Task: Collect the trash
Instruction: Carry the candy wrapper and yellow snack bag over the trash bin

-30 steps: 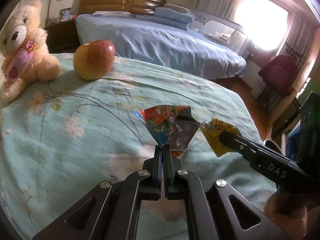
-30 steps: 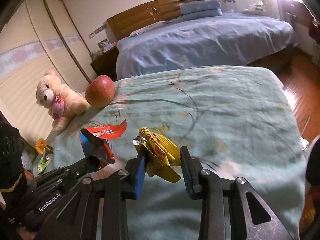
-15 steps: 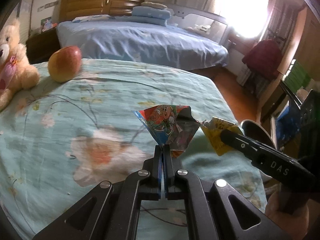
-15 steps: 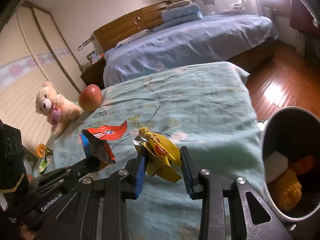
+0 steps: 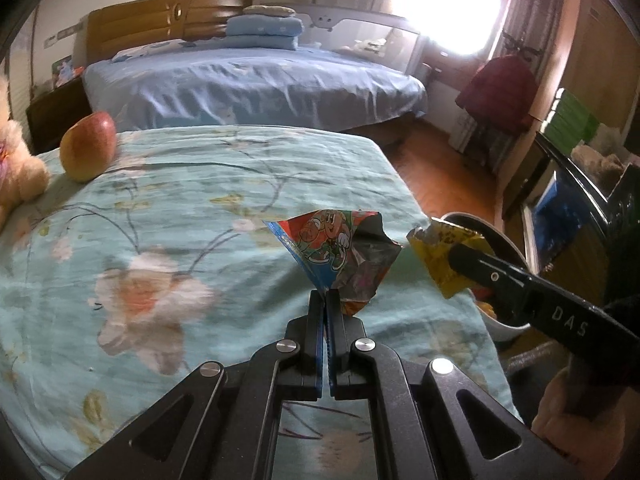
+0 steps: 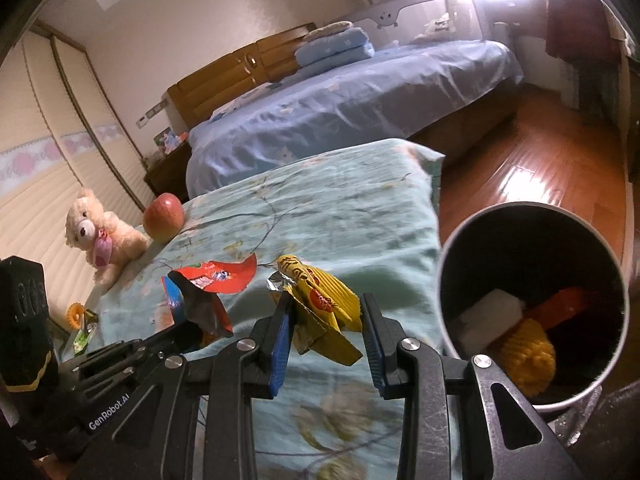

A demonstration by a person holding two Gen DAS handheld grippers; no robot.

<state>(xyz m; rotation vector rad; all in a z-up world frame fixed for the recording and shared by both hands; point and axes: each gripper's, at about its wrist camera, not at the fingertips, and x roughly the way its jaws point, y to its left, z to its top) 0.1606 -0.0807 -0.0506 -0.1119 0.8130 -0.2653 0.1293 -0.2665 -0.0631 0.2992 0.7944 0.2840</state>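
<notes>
My left gripper (image 5: 325, 300) is shut on a crumpled red and blue snack wrapper (image 5: 340, 252), held above the floral bedspread (image 5: 160, 240); the wrapper also shows in the right wrist view (image 6: 208, 296). My right gripper (image 6: 326, 312) is shut on a yellow snack wrapper (image 6: 320, 308), which also shows in the left wrist view (image 5: 444, 256). Both wrappers are held near the bed's right edge. A round trash bin (image 6: 532, 240) stands on the floor just right of the bed, holding white, orange and yellow items.
An apple (image 5: 88, 146) and a teddy bear (image 6: 100, 236) sit at the bed's far left. A second bed with blue sheets (image 5: 256, 80) lies behind. Wooden floor (image 6: 520, 164) lies to the right. A small orange toy and a green packet (image 6: 80, 324) lie by the bed's left side.
Both grippers have moved right with their wrappers, toward the bed's edge. The trash bin has come fully into the right wrist view; apple and teddy have slid left.
</notes>
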